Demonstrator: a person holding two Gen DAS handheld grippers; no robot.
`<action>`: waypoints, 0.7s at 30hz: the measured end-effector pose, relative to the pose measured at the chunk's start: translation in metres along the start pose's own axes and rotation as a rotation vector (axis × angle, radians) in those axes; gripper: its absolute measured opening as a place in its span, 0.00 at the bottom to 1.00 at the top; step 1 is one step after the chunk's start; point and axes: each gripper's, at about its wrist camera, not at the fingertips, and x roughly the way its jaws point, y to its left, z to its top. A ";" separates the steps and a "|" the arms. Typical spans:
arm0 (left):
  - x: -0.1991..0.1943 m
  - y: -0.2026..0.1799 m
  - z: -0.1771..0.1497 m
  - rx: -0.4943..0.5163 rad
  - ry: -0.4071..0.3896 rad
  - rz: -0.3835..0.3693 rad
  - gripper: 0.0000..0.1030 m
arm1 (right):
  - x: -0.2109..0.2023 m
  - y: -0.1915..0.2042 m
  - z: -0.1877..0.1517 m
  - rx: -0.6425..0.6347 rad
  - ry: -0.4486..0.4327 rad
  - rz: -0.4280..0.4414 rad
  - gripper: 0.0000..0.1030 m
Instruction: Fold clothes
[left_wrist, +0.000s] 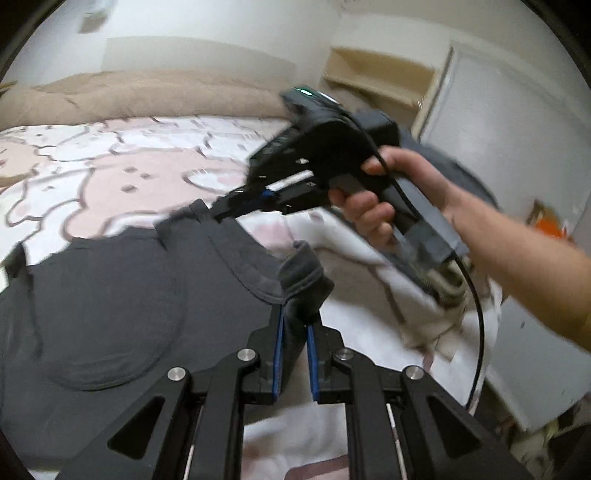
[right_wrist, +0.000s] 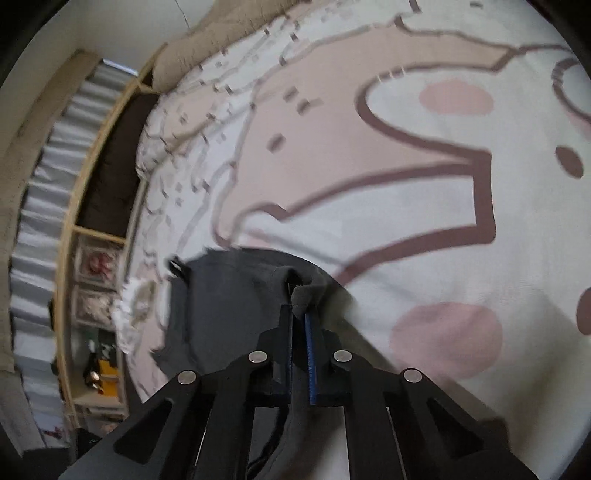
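A big bed cover (left_wrist: 122, 173) with pink and white cartoon animals lay under everything. On it sat the dark grey cloth shirt (left_wrist: 122, 302). The left claw (left_wrist: 294, 332) pinched its near edge. The right claw (right_wrist: 298, 321) pinched its far corner.

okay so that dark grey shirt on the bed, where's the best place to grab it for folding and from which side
Grip the dark grey shirt at its hemmed edges, coming in low from the near side. The left gripper already pinches a bunched fold of hem, and the right gripper is shut on another edge farther across. The body sags between them over the bedspread, so the edges are the liftable parts.
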 end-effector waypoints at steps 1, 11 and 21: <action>-0.009 0.003 0.001 -0.012 -0.023 0.009 0.11 | -0.005 0.008 0.001 0.004 -0.018 0.011 0.06; -0.033 0.039 0.002 -0.115 -0.041 0.079 0.11 | 0.018 0.076 0.010 -0.060 -0.014 -0.135 0.05; 0.016 -0.014 0.004 0.009 0.041 0.008 0.11 | -0.014 0.004 -0.006 0.082 -0.042 -0.125 0.07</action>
